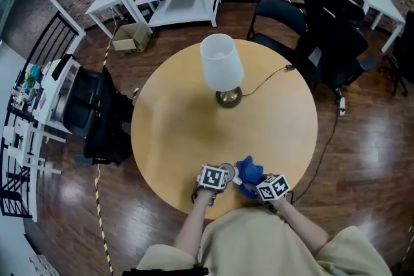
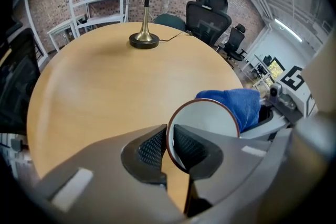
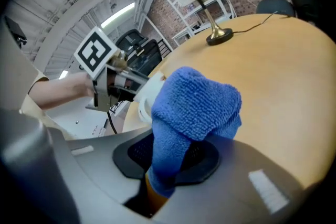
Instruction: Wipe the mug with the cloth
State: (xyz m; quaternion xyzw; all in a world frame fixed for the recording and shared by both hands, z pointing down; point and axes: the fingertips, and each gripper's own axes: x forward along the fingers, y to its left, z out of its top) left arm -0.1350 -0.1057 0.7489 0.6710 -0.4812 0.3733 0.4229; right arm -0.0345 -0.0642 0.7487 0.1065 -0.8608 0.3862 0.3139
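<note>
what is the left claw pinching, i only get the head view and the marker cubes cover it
observer: the left claw is shut on the mug, one jaw inside the rim and one outside.
operator: and the right one
observer: the right claw is shut on the blue cloth, which bunches up above its jaws.
operator: cloth on the mug yet
observer: the left gripper view shows it right against the mug's far rim, apparently touching.

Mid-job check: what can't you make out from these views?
- Handle and outer wall of the mug: left gripper view, hidden by the left gripper.
- Most of the mug: right gripper view, behind the cloth.
- Whether cloth touches mug: head view, too small to tell.
</note>
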